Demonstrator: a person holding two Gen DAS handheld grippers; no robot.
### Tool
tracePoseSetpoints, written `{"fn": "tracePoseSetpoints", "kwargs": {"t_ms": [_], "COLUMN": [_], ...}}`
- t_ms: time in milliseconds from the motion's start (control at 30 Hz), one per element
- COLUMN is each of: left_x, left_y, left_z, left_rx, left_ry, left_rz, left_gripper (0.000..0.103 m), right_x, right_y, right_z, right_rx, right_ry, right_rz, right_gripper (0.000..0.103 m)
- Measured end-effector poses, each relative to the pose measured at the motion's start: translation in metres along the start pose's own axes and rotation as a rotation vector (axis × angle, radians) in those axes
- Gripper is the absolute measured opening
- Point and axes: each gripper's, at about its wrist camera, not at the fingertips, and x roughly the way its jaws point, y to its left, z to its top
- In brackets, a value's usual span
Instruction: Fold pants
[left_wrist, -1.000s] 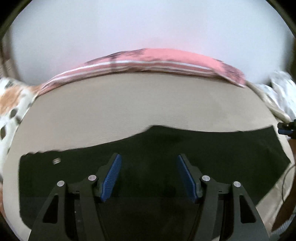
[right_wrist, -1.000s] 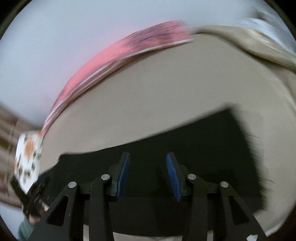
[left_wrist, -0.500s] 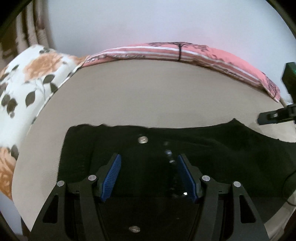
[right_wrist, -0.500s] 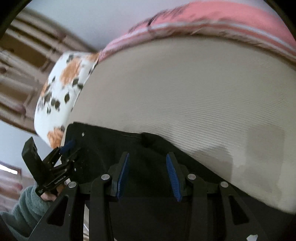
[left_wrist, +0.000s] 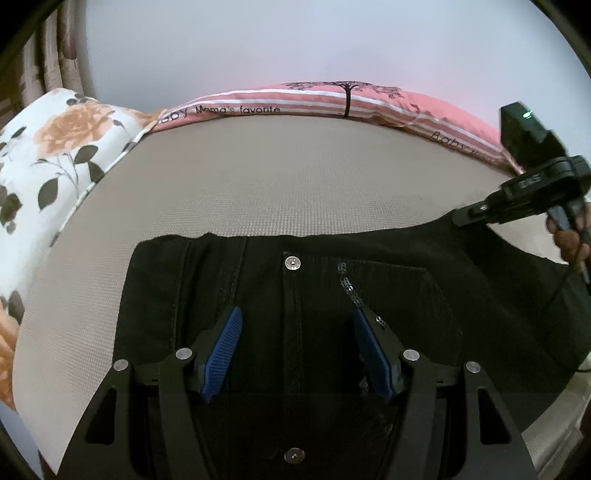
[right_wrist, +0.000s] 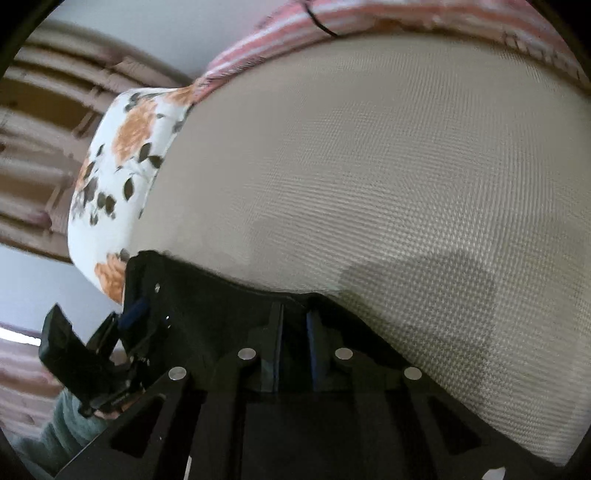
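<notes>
Left tongs (left_wrist: 297, 349) are hanging open over the black pants (left_wrist: 424, 295) near the waist button (left_wrist: 292, 263). Right tongs (right_wrist: 293, 345) are closing on the pants' edge beside the beige bed (right_wrist: 369, 166).

Left tongs (left_wrist: 297, 350) are sitting wide apart, blue pads (left_wrist: 221, 360) spread, pointing steeply down. Right tongs (right_wrist: 294, 328) are closing, fingers almost together, pinching the pants (right_wrist: 229, 314) edge and angling down too. A hand (left_wrist: 570, 240) is gripping the right handle; a grey sleeve (right_wrist: 62, 432) is showing behind the left.
</notes>
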Motion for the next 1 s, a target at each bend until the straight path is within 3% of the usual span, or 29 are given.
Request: {"fn": "tracePoseSetpoints", "kwargs": {"t_ms": [200, 300, 367, 433, 633, 867, 1000], "left_x": [0.001, 0.000, -0.002, -0.013, -0.018, 0.031, 0.053], "left_y": [0.003, -0.002, -0.006, -0.016, -0.073, -0.138, -0.157], "left_z": [-0.008, -0.003, 0.001, 0.009, 0.035, 0.044, 0.048], "left_rx": [0.027, 0.029, 0.029, 0.042, 0.145, 0.225, 0.260], "left_ry": [-0.008, 0.017, 0.028, -0.008, -0.068, 0.001, 0.026], "left_rz": [-0.017, 0.011, 0.033, 0.023, -0.125, -0.238, -0.222], "left_gripper": [0.064, 0.064, 0.064, 0.064, 0.064, 0.064, 0.064], "right_x": [0.010, 0.005, -0.012, -0.031, -0.099, -0.142, -0.152], "right_y": [-0.004, -0.002, 0.001, 0.004, -0.010, -0.067, -0.097], "right_z": [0.002, 0.002, -0.003, -0.012, -0.076, -0.161, -0.183], "right_rx": [0.021, 0.025, 0.028, 0.012, 0.012, 0.184, 0.246], "right_ry": [-0.023, -0.031, -0.085, -0.134, -0.253, -0.298, -0.316], "right_rz": [-0.033, -0.035, -0.055, -0.081, -0.253, -0.425, -0.501], "right_gripper": [0.009, 0.016, 0.025, 0.029, 0.029, 0.029, 0.029]}}
